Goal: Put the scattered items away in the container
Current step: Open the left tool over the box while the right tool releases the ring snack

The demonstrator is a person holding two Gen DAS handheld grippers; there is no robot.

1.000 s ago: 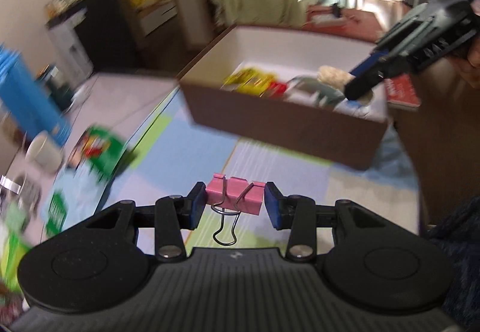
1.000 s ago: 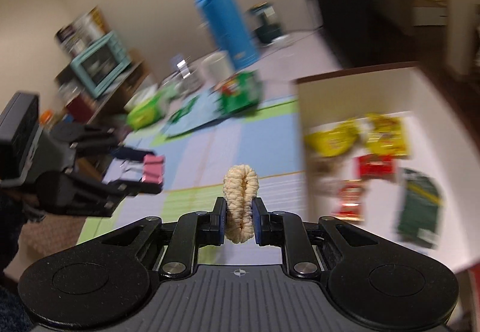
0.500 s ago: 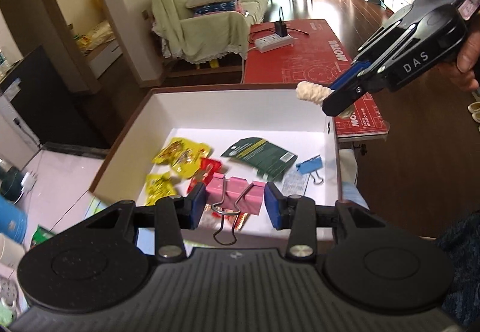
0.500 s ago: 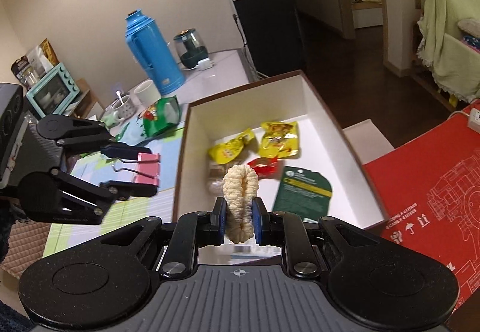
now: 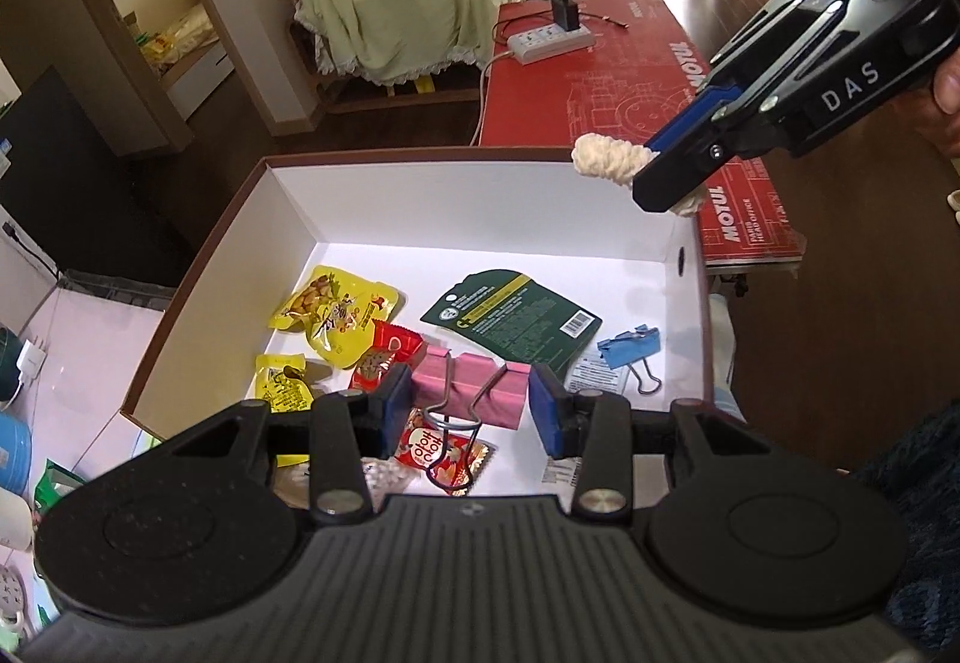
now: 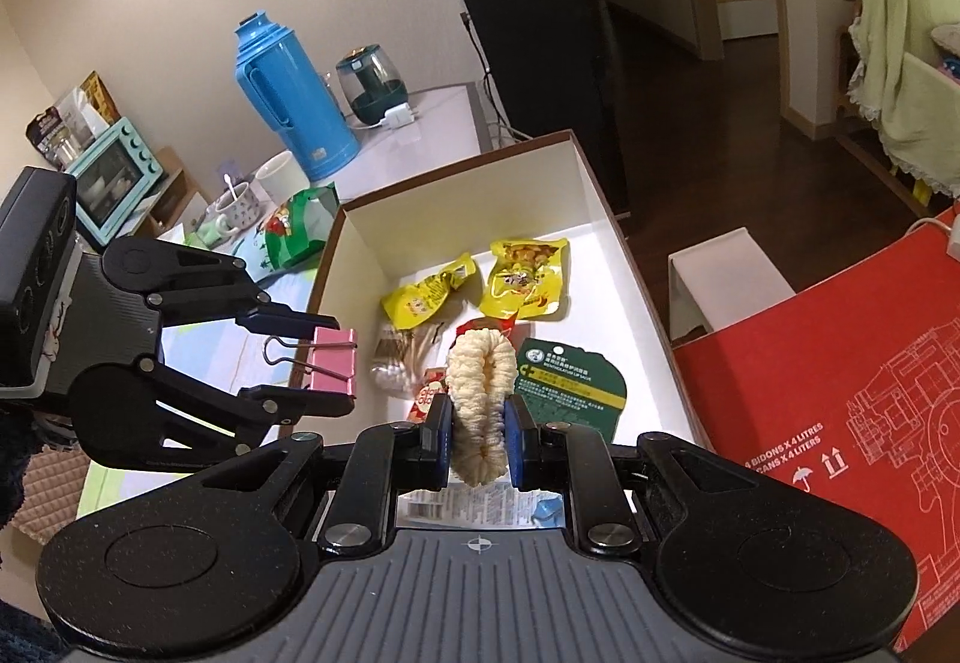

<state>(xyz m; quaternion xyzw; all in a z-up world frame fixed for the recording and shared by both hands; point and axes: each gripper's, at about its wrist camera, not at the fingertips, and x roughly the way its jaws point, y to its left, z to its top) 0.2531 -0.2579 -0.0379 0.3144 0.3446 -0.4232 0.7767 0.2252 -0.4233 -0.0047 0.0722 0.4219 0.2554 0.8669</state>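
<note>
Left claw (image 5: 471,411): carried from counter (image 6: 228,345) to over box (image 5: 480,219) within last second, pinching pink binder clip (image 5: 462,390) above snack packets. Right claw (image 6: 477,432): likewise arrived, gripping cream scrunchie (image 6: 480,393) above box. Judgement: both items positioned for release inside.

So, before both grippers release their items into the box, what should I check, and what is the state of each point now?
1. Left gripper shut on pink binder clip: ok.
2. Right gripper shut on cream scrunchie: ok.
3. Clip above the white box interior: ok, the floor shows beneath it in the left wrist view.
4. Scrunchie over the box, inside the rim: ok in the right wrist view.
5. Bare floor for landing: cannot tell; snack packets and the green packet lie below.
6. Height above the floor: cannot tell.
</note>
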